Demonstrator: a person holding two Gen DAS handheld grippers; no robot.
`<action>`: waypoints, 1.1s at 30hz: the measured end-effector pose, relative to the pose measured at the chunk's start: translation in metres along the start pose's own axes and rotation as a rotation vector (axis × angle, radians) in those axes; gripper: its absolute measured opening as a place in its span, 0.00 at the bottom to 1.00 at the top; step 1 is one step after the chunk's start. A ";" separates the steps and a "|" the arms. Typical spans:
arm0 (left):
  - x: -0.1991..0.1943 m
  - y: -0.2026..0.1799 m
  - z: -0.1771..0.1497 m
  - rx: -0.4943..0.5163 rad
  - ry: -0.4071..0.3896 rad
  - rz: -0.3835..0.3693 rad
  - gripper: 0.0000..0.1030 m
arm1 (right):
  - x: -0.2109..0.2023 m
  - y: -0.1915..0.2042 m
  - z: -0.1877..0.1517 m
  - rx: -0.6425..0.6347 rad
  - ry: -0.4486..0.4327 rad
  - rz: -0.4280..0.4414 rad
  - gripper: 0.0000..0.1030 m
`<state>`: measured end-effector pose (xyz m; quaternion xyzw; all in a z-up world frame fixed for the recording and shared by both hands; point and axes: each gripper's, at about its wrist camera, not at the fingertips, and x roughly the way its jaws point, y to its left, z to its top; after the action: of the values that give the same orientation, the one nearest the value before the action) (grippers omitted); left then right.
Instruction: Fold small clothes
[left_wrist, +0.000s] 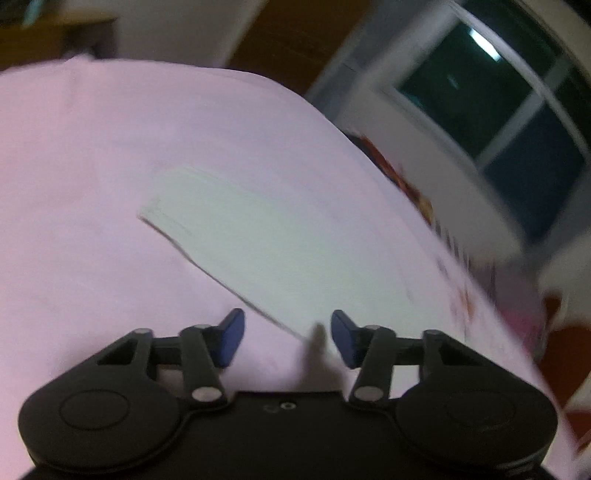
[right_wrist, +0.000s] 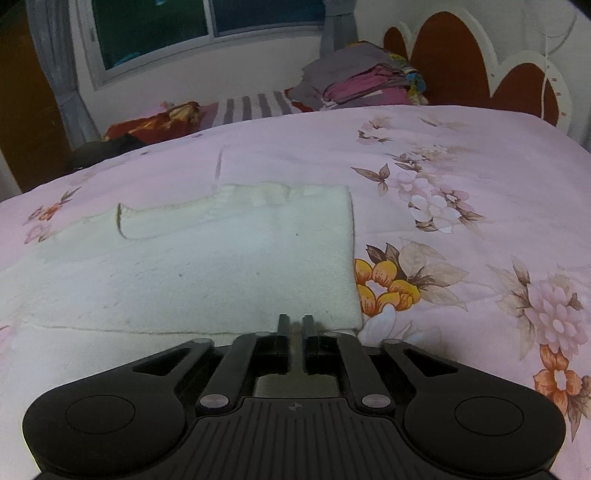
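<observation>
The white knit garment (right_wrist: 207, 266) lies flat on the bed, folded into a rough rectangle with a straight right edge and a ribbed, looser strip along its far side. Its weave looks soft and slightly nubbly, with a few small dark specks. In your left wrist view the same garment (left_wrist: 266, 240) is smeared by blur and reads as a pale slab with a thin layered edge.

Your left tongs (left_wrist: 288, 334) are released: the two blue pads (left_wrist: 232, 338) stand well apart, and nothing is pressed between them. A pale corner of the cloth shows in the gap near the right pad; whether it touches you cannot tell.

Your right tongs (right_wrist: 294, 326) sit at the near edge of the garment, close to its right corner. The black fingers stand with only a narrow gap, cloth visible in it; whether the pads still pinch the fabric cannot be told from this view.

The bed carries a pink quilted cover (right_wrist: 461, 155) printed with yellow, orange and pale flowers. Beyond it are a stack of folded clothes (right_wrist: 365, 85), a striped cloth (right_wrist: 251, 105), a red-brown scalloped headboard (right_wrist: 447, 48) and a dark window (right_wrist: 207, 22).
</observation>
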<state>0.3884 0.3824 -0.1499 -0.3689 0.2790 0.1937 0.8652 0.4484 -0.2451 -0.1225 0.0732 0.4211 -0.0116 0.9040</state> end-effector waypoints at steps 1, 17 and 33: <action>0.002 0.007 0.007 -0.028 -0.006 0.001 0.41 | -0.002 0.001 0.000 0.010 -0.016 -0.013 0.60; 0.028 0.015 0.052 -0.057 -0.035 0.041 0.04 | -0.013 0.017 0.010 0.078 -0.023 -0.033 0.52; 0.052 -0.204 -0.057 0.423 0.147 -0.281 0.04 | -0.018 0.003 0.019 0.148 -0.054 0.016 0.52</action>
<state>0.5198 0.2133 -0.1068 -0.2278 0.3213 -0.0184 0.9190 0.4514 -0.2459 -0.0968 0.1428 0.3938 -0.0375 0.9073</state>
